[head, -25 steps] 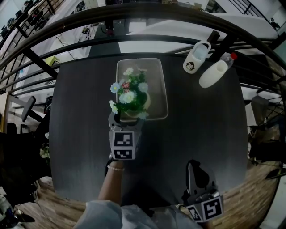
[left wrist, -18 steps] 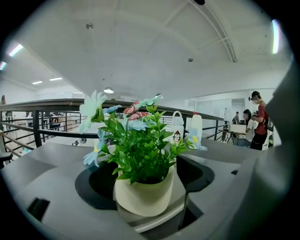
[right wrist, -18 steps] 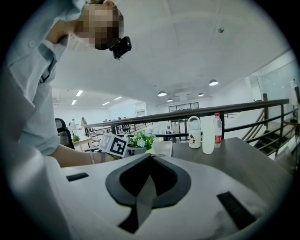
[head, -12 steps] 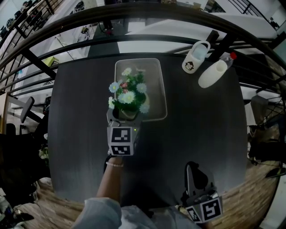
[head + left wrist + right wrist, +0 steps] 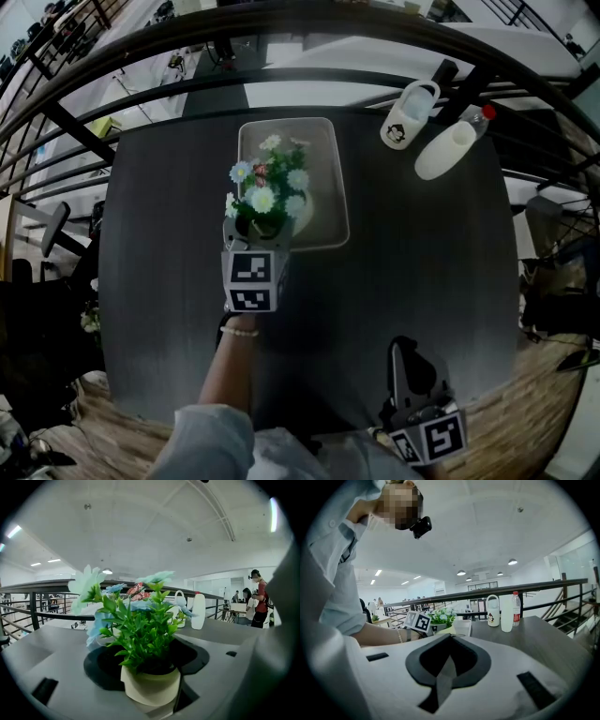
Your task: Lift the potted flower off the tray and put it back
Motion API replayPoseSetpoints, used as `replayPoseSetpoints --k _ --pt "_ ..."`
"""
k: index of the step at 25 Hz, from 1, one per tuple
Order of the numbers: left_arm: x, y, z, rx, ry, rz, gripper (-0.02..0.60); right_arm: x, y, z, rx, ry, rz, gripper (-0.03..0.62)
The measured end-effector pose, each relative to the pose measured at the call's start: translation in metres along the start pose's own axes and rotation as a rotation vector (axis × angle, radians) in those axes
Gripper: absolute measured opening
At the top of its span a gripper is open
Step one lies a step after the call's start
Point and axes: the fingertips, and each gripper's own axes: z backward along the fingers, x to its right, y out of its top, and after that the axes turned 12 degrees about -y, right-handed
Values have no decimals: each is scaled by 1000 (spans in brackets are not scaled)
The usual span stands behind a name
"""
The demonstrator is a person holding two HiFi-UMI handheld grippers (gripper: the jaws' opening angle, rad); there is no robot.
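Note:
The potted flower [image 5: 266, 195], green leaves with pale blue and white blooms in a cream pot [image 5: 151, 687], stands in the near-left part of the pale tray [image 5: 323, 159] on the dark table. My left gripper [image 5: 257, 230] reaches in from the near side, and its jaws have just been closing. The pot sits in the recess between them, with both jaw edges against its sides [image 5: 150, 667]. My right gripper [image 5: 405, 349] rests shut and empty at the table's near right edge, its jaws meeting in a thin seam [image 5: 443, 667].
A white mug-like jug with a face print [image 5: 411, 114] and a white bottle with a red cap [image 5: 448, 150] are at the table's far right corner. A dark railing [image 5: 309, 37] curves behind the table [image 5: 169, 281]. People [image 5: 258, 599] stand far off.
My left gripper has slid forward to the tray's near edge, so the pot is now between its jaws. The right gripper has stayed where it was.

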Motion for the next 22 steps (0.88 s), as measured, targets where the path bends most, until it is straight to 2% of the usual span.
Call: replayPoseSetpoints --k 7,18,22 --pt "1 5 -1 4 23 -39 182 0 1 -1 1 -3 -8 3" --pt "0 9 3 12 31 -13 153 -4 5 0 16 7 -5 3" --pt "-2 15 10 19 42 -25 153 -7 7 1 29 13 -1 3"
